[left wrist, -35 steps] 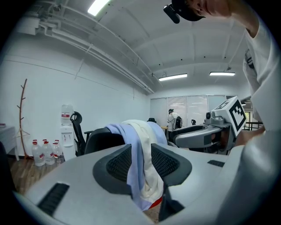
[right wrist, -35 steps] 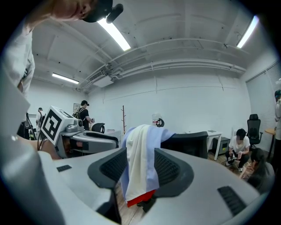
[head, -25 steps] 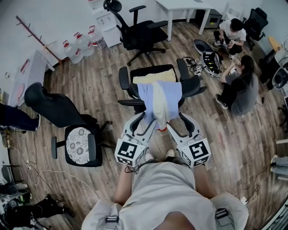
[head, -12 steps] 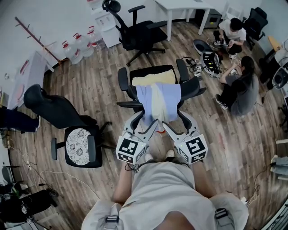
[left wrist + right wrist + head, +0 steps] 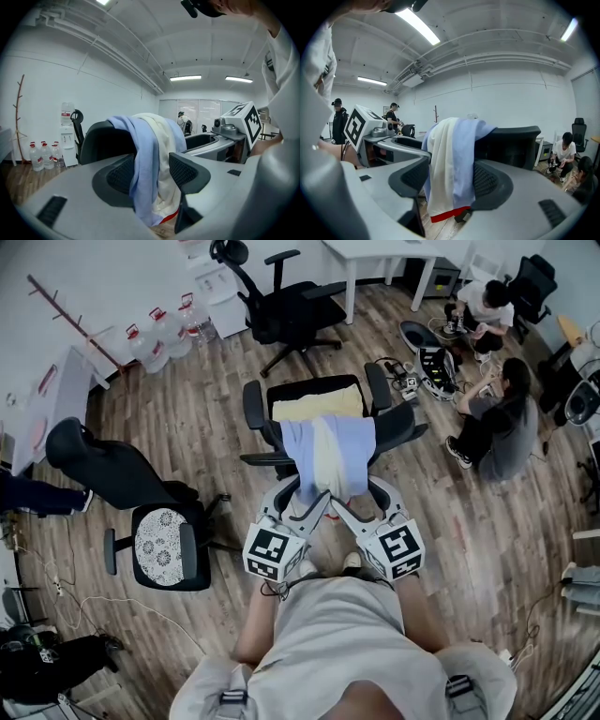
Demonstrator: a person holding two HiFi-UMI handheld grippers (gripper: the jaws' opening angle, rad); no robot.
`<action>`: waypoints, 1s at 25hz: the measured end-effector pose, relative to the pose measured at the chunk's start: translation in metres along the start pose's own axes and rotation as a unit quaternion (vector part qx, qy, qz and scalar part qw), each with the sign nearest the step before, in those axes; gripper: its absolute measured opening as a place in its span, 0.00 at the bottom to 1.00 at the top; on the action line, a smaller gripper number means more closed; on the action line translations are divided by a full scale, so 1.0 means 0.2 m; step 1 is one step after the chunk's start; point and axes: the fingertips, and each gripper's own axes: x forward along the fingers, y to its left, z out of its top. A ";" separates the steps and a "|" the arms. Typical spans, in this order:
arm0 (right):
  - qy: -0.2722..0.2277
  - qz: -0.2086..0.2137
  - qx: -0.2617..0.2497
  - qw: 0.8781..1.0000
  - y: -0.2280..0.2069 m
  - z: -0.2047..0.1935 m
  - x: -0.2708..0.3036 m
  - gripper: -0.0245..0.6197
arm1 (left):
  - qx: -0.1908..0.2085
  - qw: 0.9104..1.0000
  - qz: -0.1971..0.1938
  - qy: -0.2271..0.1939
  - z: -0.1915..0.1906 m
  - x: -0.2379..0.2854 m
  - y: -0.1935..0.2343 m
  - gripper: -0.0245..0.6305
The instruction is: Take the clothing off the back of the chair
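A light blue and cream garment (image 5: 328,454) with a red hem hangs over the back of a black office chair (image 5: 401,420). Both grippers sit side by side just below its hem. My left gripper (image 5: 305,496) is open. Its jaws have just been opening, and the blue side of the garment (image 5: 146,164) hangs between its pads without being pressed. My right gripper (image 5: 361,495) is open too, its jaws also just opened wider. The cream and blue folds (image 5: 451,164) hang between its pads. The chair back (image 5: 513,140) rises behind the cloth.
A cream cushion (image 5: 314,405) lies on the chair's seat. A second black chair (image 5: 159,542) with a patterned seat stands at the left and a third (image 5: 291,306) stands behind. Water bottles (image 5: 157,338) line the wall. Two people (image 5: 502,423) sit on the floor at the right.
The right gripper has edged left and slightly toward the garment's hem, so the two grippers sit closer together. The garment still hangs on the chair back.
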 end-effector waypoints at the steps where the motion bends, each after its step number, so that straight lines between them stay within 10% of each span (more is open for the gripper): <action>1: 0.000 0.001 0.000 1.000 0.00 -0.01 0.00 0.49 | -0.001 1.000 -0.001 0.001 -0.01 0.00 0.00 0.41; 25: -0.050 0.003 0.003 0.999 -0.04 0.15 0.04 0.32 | 0.020 0.999 -0.007 -0.027 0.14 0.04 -0.01 0.29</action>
